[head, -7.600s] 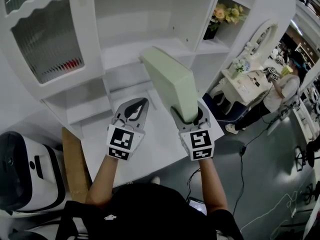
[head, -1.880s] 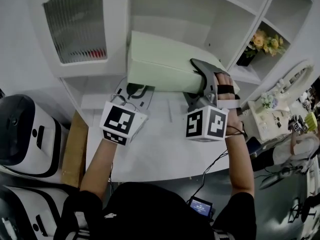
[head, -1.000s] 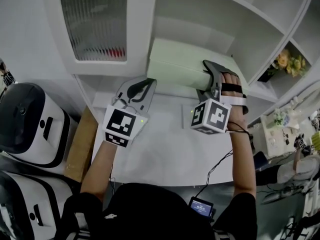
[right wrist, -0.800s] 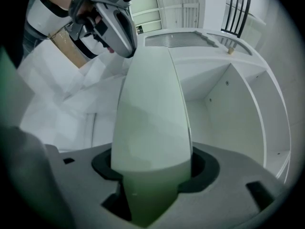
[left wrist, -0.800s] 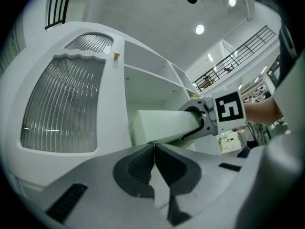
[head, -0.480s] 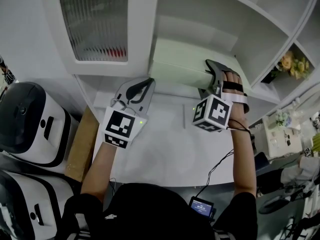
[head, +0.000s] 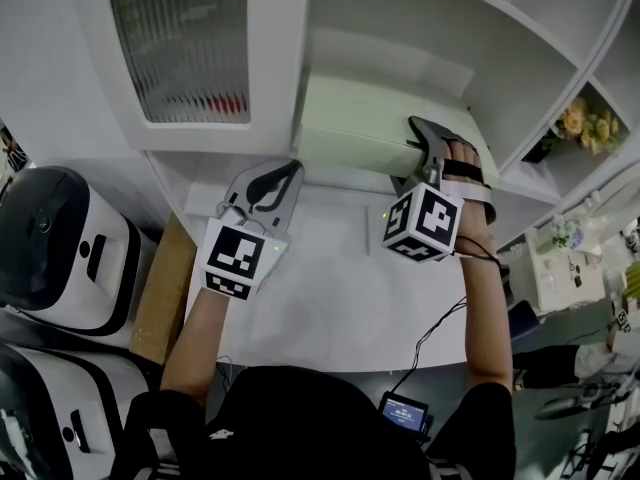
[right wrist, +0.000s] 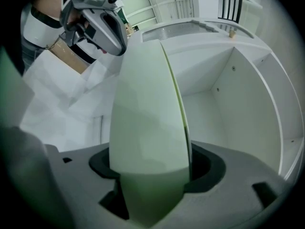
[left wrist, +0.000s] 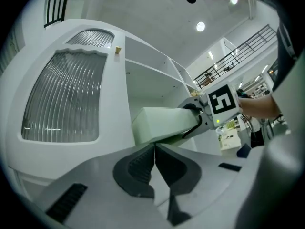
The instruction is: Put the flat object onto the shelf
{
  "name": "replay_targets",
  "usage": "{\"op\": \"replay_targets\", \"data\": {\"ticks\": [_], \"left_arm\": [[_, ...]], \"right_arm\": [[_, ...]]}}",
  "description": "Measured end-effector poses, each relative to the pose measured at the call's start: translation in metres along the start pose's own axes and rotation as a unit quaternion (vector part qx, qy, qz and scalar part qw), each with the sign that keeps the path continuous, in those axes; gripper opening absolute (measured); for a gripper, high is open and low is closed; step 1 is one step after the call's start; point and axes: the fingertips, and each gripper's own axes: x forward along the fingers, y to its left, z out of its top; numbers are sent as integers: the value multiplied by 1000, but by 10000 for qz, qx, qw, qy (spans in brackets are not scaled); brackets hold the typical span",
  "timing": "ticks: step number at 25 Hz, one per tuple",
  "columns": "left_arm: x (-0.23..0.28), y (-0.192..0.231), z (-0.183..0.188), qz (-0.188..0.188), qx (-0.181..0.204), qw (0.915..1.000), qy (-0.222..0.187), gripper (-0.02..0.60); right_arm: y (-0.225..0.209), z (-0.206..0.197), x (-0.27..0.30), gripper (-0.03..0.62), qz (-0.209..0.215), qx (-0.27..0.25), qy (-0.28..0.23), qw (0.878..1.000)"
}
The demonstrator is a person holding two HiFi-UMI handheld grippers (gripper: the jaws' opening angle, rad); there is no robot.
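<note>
Pale-green flat box [head: 350, 133], just one, lies on the shelf [right wrist: 214, 128]. Of two grippers, the right gripper [head: 418, 158] has jaws just opening, slack around its end; the left gripper [left wrist: 155, 149] is closed, empty.

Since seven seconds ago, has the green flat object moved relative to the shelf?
Yes. The green flat object now lies level in the open shelf compartment beside the glass door; earlier it stood upright in front of the shelf.

Flat object [right wrist: 147, 128] near end blurry; red item [head: 205, 105] behind ribbed glass [head: 180, 38] unclear.
</note>
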Motion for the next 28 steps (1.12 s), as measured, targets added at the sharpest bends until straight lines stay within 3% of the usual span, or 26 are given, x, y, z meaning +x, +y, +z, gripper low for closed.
{"op": "replay_targets", "data": {"ticks": [9,28], "left_arm": [[0,5,-3,103,-1,9999,38,6],[-3,11,-16,124,-28,9998,159,6]], "right_arm": [[12,-2,1,373,427,15,129,9990],[25,-12,23,407,616,-15,318,9976]]}}
